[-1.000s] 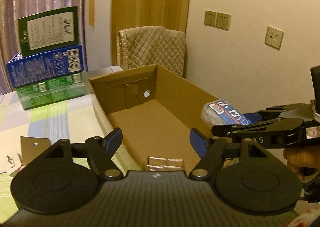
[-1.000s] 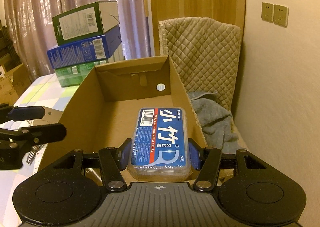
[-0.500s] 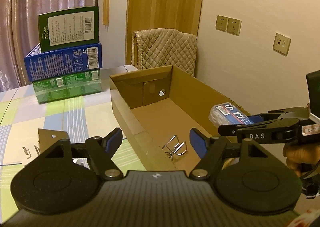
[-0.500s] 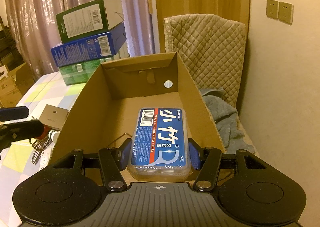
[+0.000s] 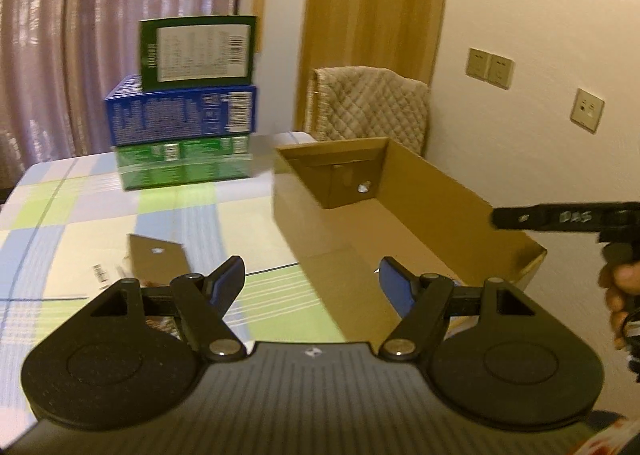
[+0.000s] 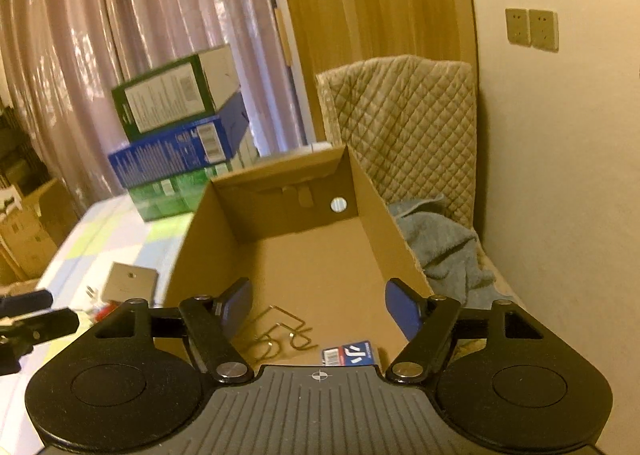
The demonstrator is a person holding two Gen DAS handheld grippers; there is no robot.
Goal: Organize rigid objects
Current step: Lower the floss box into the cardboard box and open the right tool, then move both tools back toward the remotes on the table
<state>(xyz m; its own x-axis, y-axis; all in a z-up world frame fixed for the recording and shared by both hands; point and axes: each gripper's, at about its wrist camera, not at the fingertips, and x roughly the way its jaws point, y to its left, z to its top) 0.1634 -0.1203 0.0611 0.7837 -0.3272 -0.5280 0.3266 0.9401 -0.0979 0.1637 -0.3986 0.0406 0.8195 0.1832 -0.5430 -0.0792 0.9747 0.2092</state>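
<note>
Right gripper [image 6: 318,305] spread wide and empty above the near end of the cardboard box [image 6: 304,251], floss-pick case [image 6: 349,354] lying on the floor just below, beside a bent wire piece [image 6: 280,333]. Left gripper [image 5: 311,279] likewise wide and empty, poised over the worktop [image 5: 80,223], likely for the next pick. Only there: small grey card [image 5: 158,265]. Farther back, stacked cartons [image 5: 188,135].

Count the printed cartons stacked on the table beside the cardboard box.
3: dark green carton on top, blue carton in the middle, light green carton on the table. More may sit hidden behind.
</note>
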